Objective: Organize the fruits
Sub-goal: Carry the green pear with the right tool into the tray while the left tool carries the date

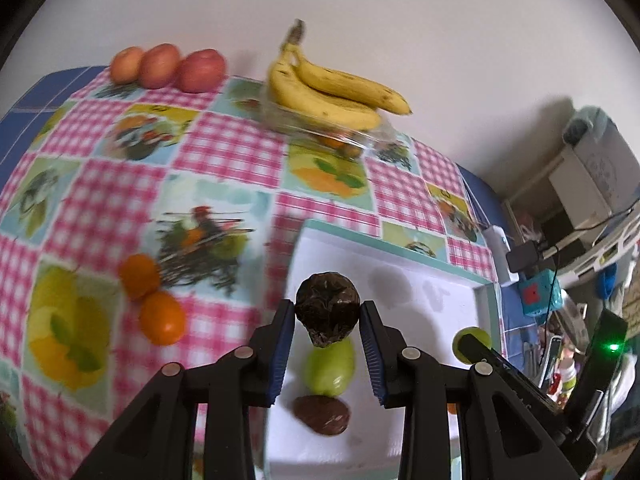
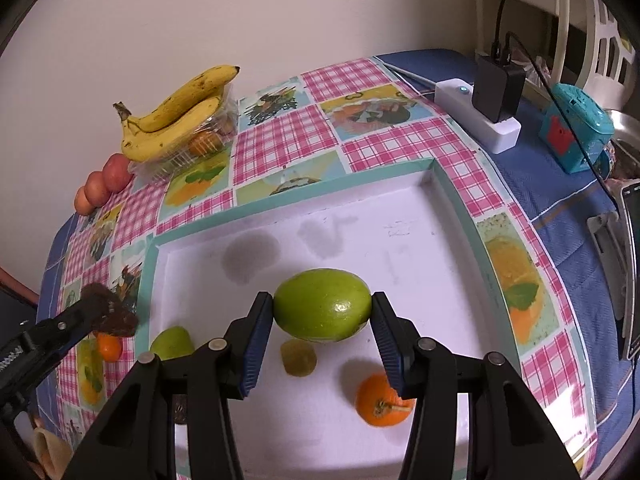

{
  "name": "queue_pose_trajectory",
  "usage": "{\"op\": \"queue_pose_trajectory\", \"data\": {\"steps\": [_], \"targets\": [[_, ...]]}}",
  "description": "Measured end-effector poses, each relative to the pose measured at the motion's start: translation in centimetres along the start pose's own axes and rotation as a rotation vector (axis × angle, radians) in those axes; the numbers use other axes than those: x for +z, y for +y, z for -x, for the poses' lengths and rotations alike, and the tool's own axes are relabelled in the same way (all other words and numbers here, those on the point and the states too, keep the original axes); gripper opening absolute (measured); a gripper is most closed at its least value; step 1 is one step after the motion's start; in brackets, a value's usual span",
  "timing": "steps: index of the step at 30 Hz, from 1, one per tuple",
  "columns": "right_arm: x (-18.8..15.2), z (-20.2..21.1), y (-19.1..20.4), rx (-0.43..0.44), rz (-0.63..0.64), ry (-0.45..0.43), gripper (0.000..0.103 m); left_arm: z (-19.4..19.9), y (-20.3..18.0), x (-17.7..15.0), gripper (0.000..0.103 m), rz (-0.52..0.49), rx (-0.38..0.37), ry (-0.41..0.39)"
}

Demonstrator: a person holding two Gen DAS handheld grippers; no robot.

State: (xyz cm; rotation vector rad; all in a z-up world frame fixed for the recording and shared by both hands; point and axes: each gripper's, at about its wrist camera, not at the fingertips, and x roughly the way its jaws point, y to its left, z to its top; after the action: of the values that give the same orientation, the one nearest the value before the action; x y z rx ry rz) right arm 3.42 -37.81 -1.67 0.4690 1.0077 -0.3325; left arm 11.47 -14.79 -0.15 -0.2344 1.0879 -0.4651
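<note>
Above the white tray (image 2: 448,216), the right hand-held gripper (image 2: 322,312) clamps a green fruit (image 2: 322,306) while the left hand-held gripper (image 1: 327,316) grips a dark wrinkled fruit (image 1: 327,308). Both look mid-delivery; next, probably lower and release them beside matching fruit.

Soft indoor light, fisheye-warped, slightly blurred.

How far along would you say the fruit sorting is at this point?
Partly done. The tray already holds an orange and a small green fruit. The right gripper grips a green fruit; the left gripper a dark wrinkled fruit. Two oranges remain outside.
</note>
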Motion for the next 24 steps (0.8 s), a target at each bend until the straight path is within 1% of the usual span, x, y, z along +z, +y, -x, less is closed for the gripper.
{"op": "queue_pose_trajectory", "data": {"steps": [4,6,11,15,20,24], "targets": [[0.5,-1.0,-0.7,-0.024,-0.015,0.008,0.051,-2.1,-1.3,0.2,0.036,-0.033,0.006,0.019],[0.7,-1.6,-1.1,-0.023,-0.031,0.018,0.051,-3.2,-1.7,0.2,0.036,-0.045,0.012,0.032],[1.1,-3.0,-1.6,-0.045,-0.036,0.032,0.051,-5.8,-1.9,0.4,0.036,-0.046,0.030,0.054],[1.6,-3.4,-1.5,-0.053,-0.030,0.019,0.051,-7.0,-1.8,0.6,0.036,-0.043,0.035,0.055],[2.1,-3.8,-1.1,-0.071,-0.013,0.004,0.051,-8.9,-1.7,0.4,0.036,-0.037,0.049,0.080],[2.3,-3.9,-1.0,-0.079,-0.004,0.001,0.051,-9.2,-1.9,0.2,0.036,-0.046,0.060,0.076]]}}
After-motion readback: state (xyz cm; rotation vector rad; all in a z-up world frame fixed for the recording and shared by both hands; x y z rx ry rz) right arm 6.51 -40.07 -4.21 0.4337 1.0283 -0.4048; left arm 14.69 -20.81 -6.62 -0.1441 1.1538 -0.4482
